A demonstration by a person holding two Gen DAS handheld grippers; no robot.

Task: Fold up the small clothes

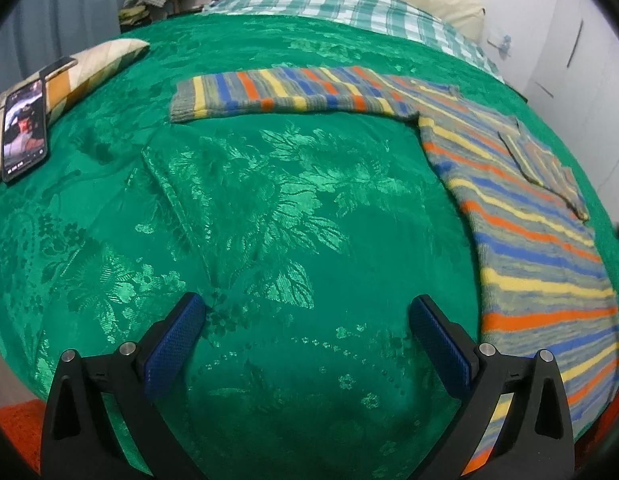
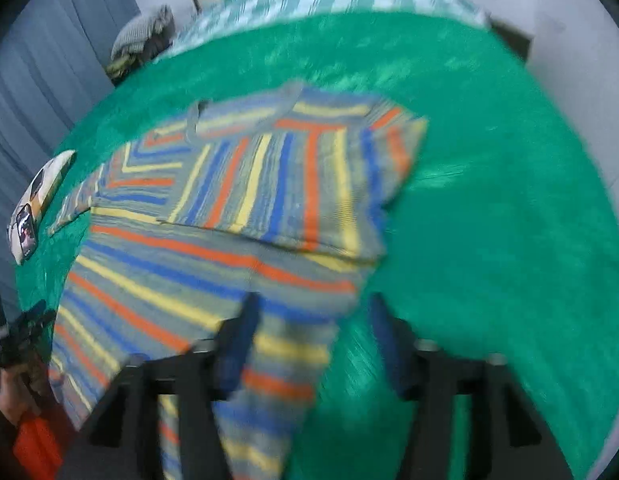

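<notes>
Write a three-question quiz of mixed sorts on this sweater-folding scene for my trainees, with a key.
1. True or false: the left gripper grips the sweater.
2. Multiple choice: the phone lies on A) the sweater, B) a pillow at the edge of the green bedspread, C) the floor.
3. Fill in: one sleeve lies stretched out flat, while the other is folded ____ the body.

Key: 1 false, it is open over bare bedspread. 2 B. 3 over. The right gripper is open too, low over the sweater's edge; that view is blurred.
</notes>
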